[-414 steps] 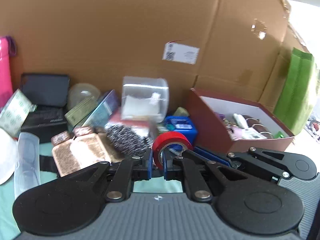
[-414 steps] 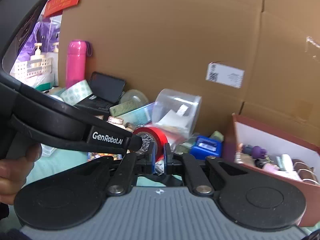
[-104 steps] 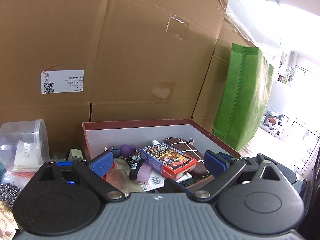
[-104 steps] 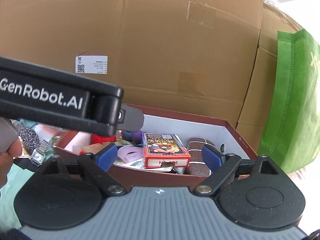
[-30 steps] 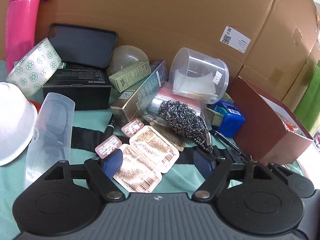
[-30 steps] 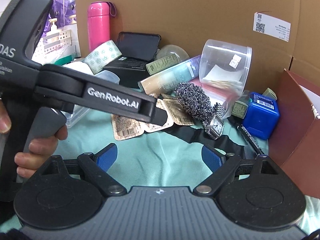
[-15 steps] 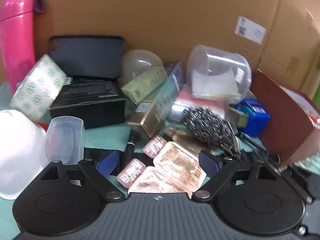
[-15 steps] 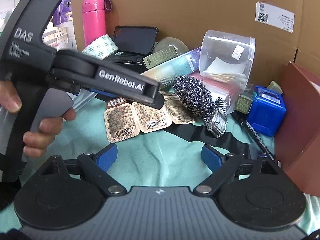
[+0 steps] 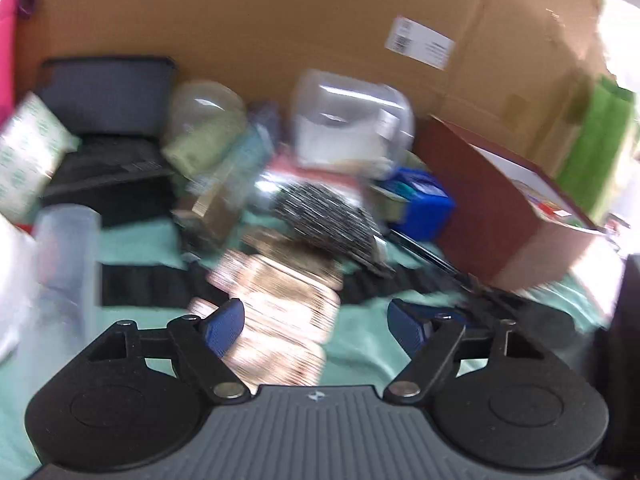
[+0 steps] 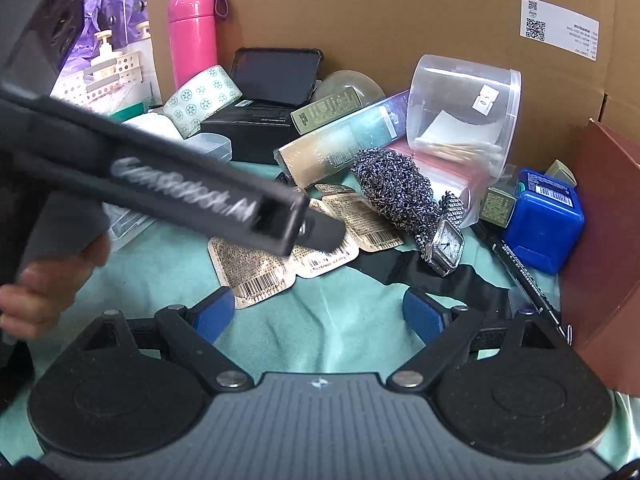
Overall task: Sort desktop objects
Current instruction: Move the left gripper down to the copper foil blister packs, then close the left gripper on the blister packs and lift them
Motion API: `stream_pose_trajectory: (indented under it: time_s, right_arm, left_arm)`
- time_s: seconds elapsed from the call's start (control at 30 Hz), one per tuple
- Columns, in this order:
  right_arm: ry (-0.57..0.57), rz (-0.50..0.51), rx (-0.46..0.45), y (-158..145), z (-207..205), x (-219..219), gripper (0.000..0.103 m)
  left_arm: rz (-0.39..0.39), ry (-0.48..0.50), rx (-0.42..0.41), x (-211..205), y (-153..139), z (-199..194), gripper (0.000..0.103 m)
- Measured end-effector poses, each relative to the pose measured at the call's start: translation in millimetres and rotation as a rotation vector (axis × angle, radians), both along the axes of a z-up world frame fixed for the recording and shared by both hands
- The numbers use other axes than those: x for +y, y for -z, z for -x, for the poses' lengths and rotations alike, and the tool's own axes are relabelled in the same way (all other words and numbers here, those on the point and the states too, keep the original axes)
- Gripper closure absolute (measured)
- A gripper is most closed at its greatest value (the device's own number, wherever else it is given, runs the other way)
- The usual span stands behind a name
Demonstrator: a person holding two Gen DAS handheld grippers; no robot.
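Observation:
My left gripper (image 9: 316, 320) is open and empty, low over gold foil sachets (image 9: 280, 304) on the teal cloth; its view is motion-blurred. In the right wrist view its black body (image 10: 180, 196) crosses from the left above the same sachets (image 10: 256, 276). My right gripper (image 10: 318, 316) is open and empty over bare teal cloth (image 10: 320, 336). A steel scourer (image 10: 394, 190), a wristwatch (image 10: 444, 240), a black pen (image 10: 524, 276) and a blue box (image 10: 546, 216) lie ahead. The maroon sorting box (image 9: 512, 204) stands right.
A cardboard wall (image 10: 400, 12) closes the back. Against it stand a pink bottle (image 10: 192, 36), patterned tape (image 10: 202, 100), a black box (image 10: 256, 128), a gold carton (image 10: 340, 140) and a clear tub (image 10: 464, 108). A clear case (image 9: 66, 248) lies left.
My left gripper has swung down and right over the sachets, blurring its view. My right gripper has edged closer to the clutter. Both stay open.

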State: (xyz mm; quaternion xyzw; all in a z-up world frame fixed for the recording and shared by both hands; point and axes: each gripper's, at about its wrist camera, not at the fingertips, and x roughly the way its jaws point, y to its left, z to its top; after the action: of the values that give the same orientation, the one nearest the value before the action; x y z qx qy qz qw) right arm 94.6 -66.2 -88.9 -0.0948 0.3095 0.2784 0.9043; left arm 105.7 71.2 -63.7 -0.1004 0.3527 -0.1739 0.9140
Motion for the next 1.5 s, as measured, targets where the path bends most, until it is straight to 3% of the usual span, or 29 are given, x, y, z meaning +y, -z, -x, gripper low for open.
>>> stream_pose_trajectory:
  time_s: [0.07,0.17,0.3,0.47,0.63,0.77,0.83,1.03,1.17,1.23,1.3,1.4,1.5]
  right_arm:
    - [-0.004,0.001,0.000,0,0,0,0.014]
    - [-0.009,0.006,-0.003,1,0,0,0.014]
    - [-0.010,0.012,-0.006,1,1,1,0.014]
    - [-0.011,0.011,-0.006,1,0,0,0.014]
    - [-0.013,0.010,-0.006,1,1,-1,0.014]
    - [-0.021,0.009,-0.006,2,2,-1,0.014]
    - [-0.024,0.008,-0.007,2,3,-2,0.014]
    - [-0.024,0.002,-0.001,3,0,-2,0.013]
    - [-0.020,-0.004,0.004,4,-2,-2,0.012]
    - [-0.017,-0.011,0.004,4,-1,-3,0.014]
    - [-0.002,-0.016,-0.001,3,0,-5,0.019]
    - [0.018,-0.026,0.000,2,0,-10,0.028]
    - [0.009,0.002,-0.019,2,8,-9,0.033]
  left_arm:
    - [0.001,0.020,-0.002,-5,2,2,0.024]
    - [-0.031,-0.036,-0.017,-4,-1,-1,0.024]
    - [-0.015,-0.116,-0.024,10,-7,-19,0.022]
    - [-0.042,-0.098,0.017,10,1,-45,0.023]
    - [-0.101,-0.020,0.027,-4,5,-40,0.025]
    - [-0.036,0.039,0.049,-6,3,-28,0.036]
    - [-0.018,0.038,0.057,-5,3,-26,0.047]
    - [0.041,-0.016,0.079,-4,4,-29,0.052]
    - [0.021,-0.026,0.045,-13,-3,-22,0.052]
    - [0.047,-0.003,0.037,-16,-7,-17,0.065]
    - [0.069,0.013,0.042,-19,-9,-14,0.065]
    - [0.033,0.009,0.050,-27,-4,-15,0.068]
    - [0.024,-0.007,0.055,-28,-3,-14,0.088]
